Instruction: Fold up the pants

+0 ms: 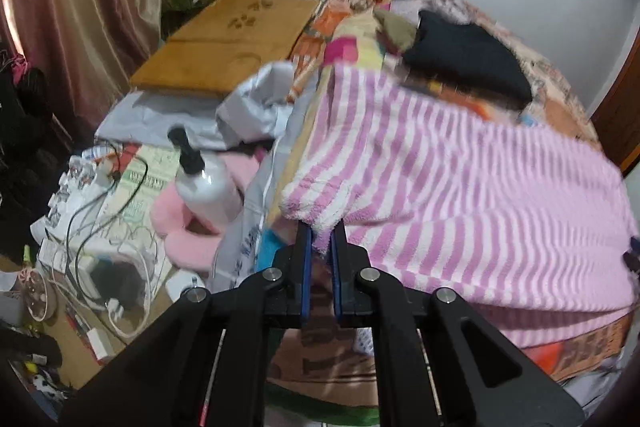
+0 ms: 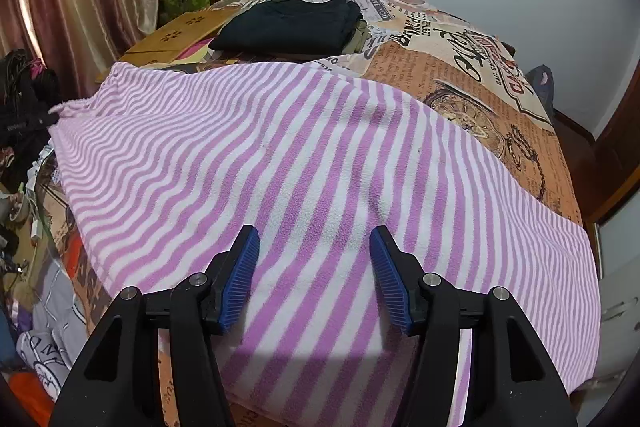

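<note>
Pink/white striped pants lie spread flat across the bed, on top of a bedspread w/ orange newspaper-style print. Waist end w/ drawstring sits toward the left edge of the bed in the right wrist view; the rest runs to the right.

Left gripper: jaws nearly together, pinching a bunched corner of the pants at the bed's edge. Fabric sticks up between the blue pads; the corner looks a bit lifted, though the left wrist view is blurred so hard to be sure.

Right gripper: jaws about half apart, nothing between them, poised just over the middle of the pants. Can't tell if the tips touch the fabric.

Behind the pants, a folded black garment rests on the bedspread, apart from them. Wooden board w/ paw-print cutouts lies on the bed's far left side. Off the bed's left side, lower down: white pump bottle, pink fluffy item, cables and clutter. Striped brownish curtain hangs at left.
</note>
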`<act>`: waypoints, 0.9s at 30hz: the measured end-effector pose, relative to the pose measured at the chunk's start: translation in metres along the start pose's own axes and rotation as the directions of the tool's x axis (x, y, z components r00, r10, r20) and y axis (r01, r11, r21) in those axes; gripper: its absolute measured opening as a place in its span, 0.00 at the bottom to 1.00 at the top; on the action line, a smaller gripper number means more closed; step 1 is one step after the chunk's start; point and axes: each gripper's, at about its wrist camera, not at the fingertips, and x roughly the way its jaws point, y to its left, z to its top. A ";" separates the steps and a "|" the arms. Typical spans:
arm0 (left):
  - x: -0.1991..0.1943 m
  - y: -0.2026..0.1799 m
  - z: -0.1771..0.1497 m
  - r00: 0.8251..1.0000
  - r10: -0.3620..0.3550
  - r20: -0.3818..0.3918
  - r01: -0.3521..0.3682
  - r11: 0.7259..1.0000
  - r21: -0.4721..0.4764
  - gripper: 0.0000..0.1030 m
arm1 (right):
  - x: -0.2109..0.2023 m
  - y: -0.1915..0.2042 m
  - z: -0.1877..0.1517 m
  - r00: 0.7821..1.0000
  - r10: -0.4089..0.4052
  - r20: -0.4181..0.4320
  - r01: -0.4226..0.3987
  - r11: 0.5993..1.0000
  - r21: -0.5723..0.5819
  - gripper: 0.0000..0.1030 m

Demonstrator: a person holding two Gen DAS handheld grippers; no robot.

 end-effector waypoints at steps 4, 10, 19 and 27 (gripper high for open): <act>0.007 0.006 -0.016 0.999 -0.019 -0.029 0.017 0.999 -0.049 0.10 | -0.001 -0.002 -0.002 1.000 0.008 -0.002 -0.008 1.000 0.012 0.53; 0.005 0.007 -0.016 0.999 0.020 -0.041 -0.021 0.999 -0.038 0.29 | -0.002 -0.003 -0.003 1.000 0.011 -0.007 -0.011 1.000 0.000 0.54; -0.019 -0.007 -0.008 0.996 0.091 -0.023 -0.090 0.994 0.056 0.33 | -0.024 -0.037 -0.029 1.000 0.004 -0.023 -0.002 0.996 0.090 0.58; -0.058 -0.059 0.028 0.996 0.059 0.072 -0.067 0.992 0.109 0.33 | -0.074 -0.094 -0.057 0.994 -0.105 0.030 0.094 0.962 0.255 0.58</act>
